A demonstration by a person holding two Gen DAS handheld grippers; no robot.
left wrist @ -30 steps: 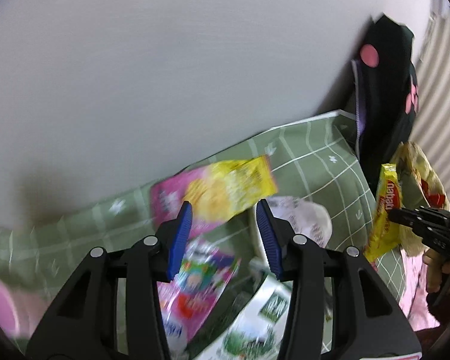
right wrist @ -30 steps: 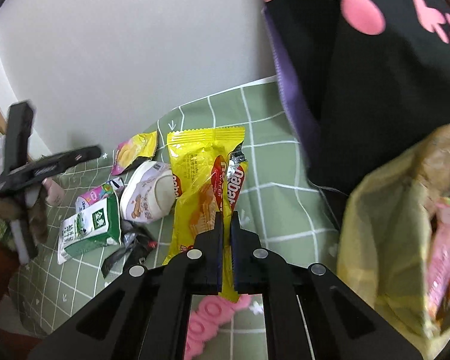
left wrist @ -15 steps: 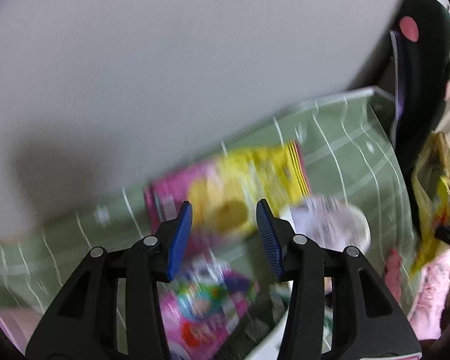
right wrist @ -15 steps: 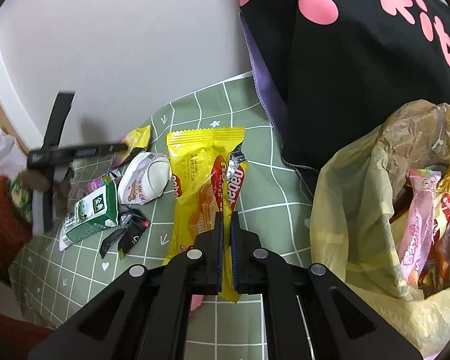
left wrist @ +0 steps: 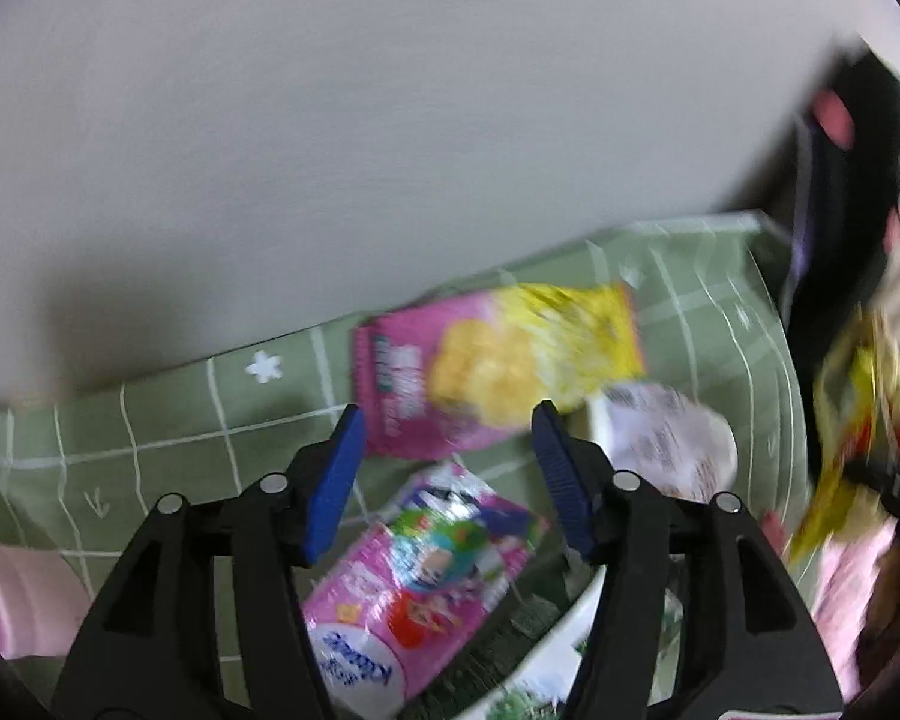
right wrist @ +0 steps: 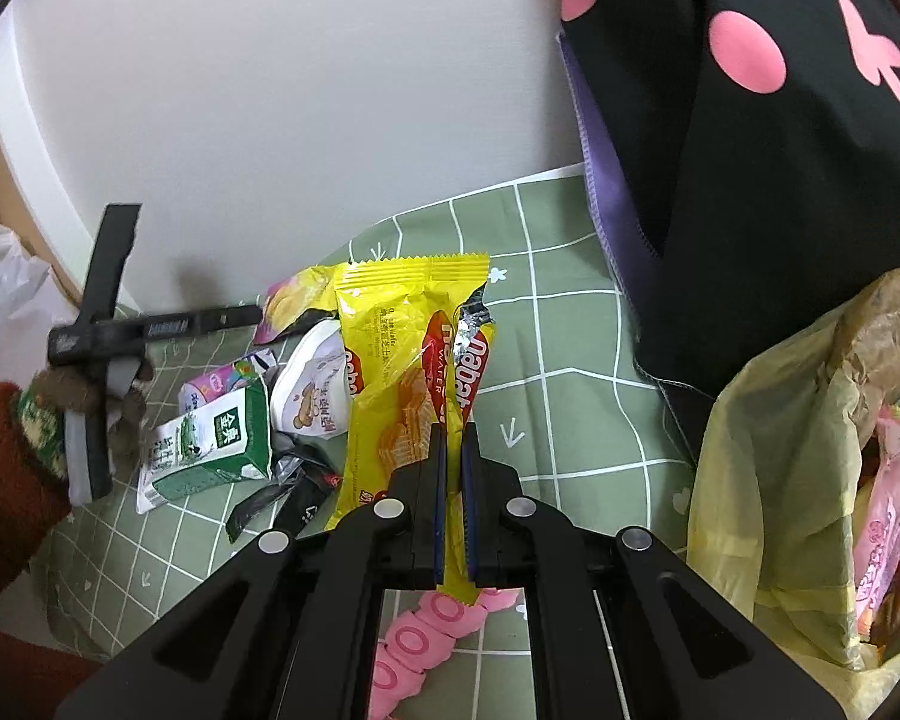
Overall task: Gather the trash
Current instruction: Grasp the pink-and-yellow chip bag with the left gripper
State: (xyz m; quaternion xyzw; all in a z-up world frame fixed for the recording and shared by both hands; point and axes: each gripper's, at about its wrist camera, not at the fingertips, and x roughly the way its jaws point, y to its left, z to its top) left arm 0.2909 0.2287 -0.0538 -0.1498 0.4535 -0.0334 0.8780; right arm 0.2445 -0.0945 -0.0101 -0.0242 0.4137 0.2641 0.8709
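While my right gripper [right wrist: 450,468] has its fingers clamped tight on the yellow wafer wrapper [right wrist: 411,360], lifted off the green checked table [right wrist: 570,330], that piece is not yet in the yellowish trash bag [right wrist: 774,468] gaping just to the right. I judge the job partly done: the bag already holds at least 1 pink wrapper [right wrist: 888,492], though its depths are hidden.

My left gripper [left wrist: 447,474] has just been spreading its fingers; they stand well apart with nothing pressed between them, poised above the pink-and-yellow chip packet [left wrist: 492,366] and the pink tissue pack [left wrist: 414,576]. I take 1 of these to be its next target.

Left to gather, from the right wrist view: the green milk carton [right wrist: 216,450], a white round packet [right wrist: 312,390], a black crumpled wrapper [right wrist: 288,492], plus those 2 pink items.

Only the right view shows the bag's mouth and the person's red sleeve [right wrist: 6,468]. Only the left view, though blurred, shows the packets' faces near the wall and how the open fingers frame them.
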